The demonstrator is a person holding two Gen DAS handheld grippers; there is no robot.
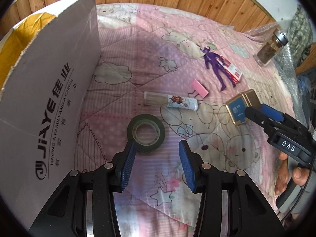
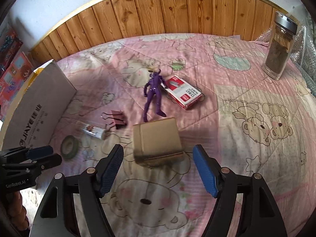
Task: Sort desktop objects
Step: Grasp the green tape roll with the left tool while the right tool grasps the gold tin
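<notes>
Across a pink cartoon-bear quilt point(image 2: 256, 83), backed by wood panelling point(image 2: 158, 9). At the left edge, a tall white cardboard box point(image 1: 49, 98) printed JIAYE, yellow inside. Far right, upright near the quilt's edge, a glass jar point(image 2: 280, 47) with a silver lid and brown contents. Directly ahead of the right gripper point(image 2: 158, 169), fingers spread wide and holding nothing, a gold tin point(image 2: 158, 138) (blue-labelled top visible only from the left wrist camera), not yet between the pads. Beyond it, a red-and-white staples box point(image 2: 184, 92) with a purple figure point(image 2: 154, 92) lying alongside, one arm touching the box. Just ahead of the left gripper point(image 1: 157, 158), likewise released and empty, a green tape roll point(image 1: 146, 135) lying flat, close beside the left pad; contact hard to judge. Past the roll, a small white tube point(image 1: 171, 100) on its side, and near its end a pink binder clip point(image 1: 199, 88).
</notes>
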